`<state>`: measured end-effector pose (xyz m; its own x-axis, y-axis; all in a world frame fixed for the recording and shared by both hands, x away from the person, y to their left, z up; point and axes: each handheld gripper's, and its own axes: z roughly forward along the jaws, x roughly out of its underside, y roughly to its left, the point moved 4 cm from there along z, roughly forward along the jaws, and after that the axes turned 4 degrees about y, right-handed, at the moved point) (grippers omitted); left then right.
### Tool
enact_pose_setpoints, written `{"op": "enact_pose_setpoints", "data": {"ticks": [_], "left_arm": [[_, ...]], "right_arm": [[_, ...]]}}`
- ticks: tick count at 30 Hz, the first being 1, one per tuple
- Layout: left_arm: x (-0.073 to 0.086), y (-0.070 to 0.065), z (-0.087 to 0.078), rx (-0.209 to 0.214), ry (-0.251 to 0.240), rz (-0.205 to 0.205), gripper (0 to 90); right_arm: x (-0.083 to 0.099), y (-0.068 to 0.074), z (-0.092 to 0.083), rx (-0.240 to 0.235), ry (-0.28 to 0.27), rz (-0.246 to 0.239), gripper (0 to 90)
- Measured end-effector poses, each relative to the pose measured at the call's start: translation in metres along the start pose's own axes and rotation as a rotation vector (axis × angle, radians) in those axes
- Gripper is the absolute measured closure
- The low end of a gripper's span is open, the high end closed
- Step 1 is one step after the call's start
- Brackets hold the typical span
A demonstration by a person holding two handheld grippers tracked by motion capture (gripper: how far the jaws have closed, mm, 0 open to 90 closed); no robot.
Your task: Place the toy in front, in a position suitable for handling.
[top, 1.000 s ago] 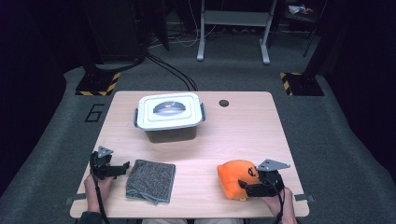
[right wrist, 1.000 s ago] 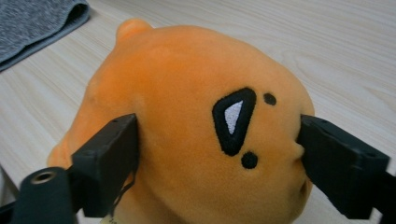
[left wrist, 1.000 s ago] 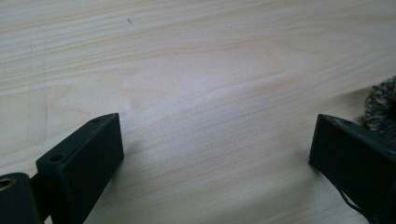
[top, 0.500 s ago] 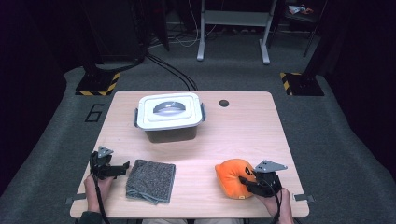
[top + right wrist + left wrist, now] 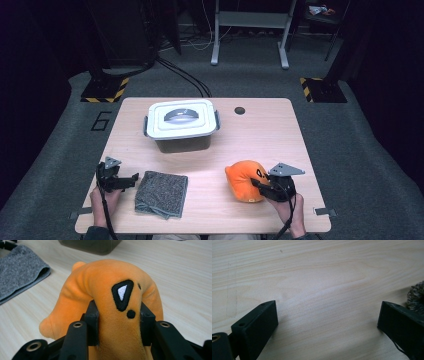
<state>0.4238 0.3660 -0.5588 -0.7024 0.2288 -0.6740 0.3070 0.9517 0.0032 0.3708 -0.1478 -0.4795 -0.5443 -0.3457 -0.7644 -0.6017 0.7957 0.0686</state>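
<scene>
Grasp step in hand: my right claw [image 5: 117, 322] has just closed and now pinches the orange plush toy [image 5: 245, 179] near the worktop's front right corner, my left claw [image 5: 116, 179] wide and empty; next, I judge, a clean lift.

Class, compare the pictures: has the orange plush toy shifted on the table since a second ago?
Yes, slightly. The orange plush toy has bunched toward the table's near edge, away from the lidded box, as the right gripper has just been closing and now pinches it.
</scene>
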Motion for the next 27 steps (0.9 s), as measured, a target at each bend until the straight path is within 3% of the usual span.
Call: {"op": "enact_pose_setpoints", "data": {"ticks": [13, 27], "left_arm": [[0.000, 0.000, 0.000, 0.002, 0.000, 0.000, 2.6], [0.000, 0.000, 0.000, 0.002, 0.000, 0.000, 2.6]], "right_arm": [[-0.029, -0.016, 0.018, 0.037, -0.026, 0.015, 61.2], [-0.051, -0.022, 0.037, 0.055, -0.024, 0.011, 60.6]]}}
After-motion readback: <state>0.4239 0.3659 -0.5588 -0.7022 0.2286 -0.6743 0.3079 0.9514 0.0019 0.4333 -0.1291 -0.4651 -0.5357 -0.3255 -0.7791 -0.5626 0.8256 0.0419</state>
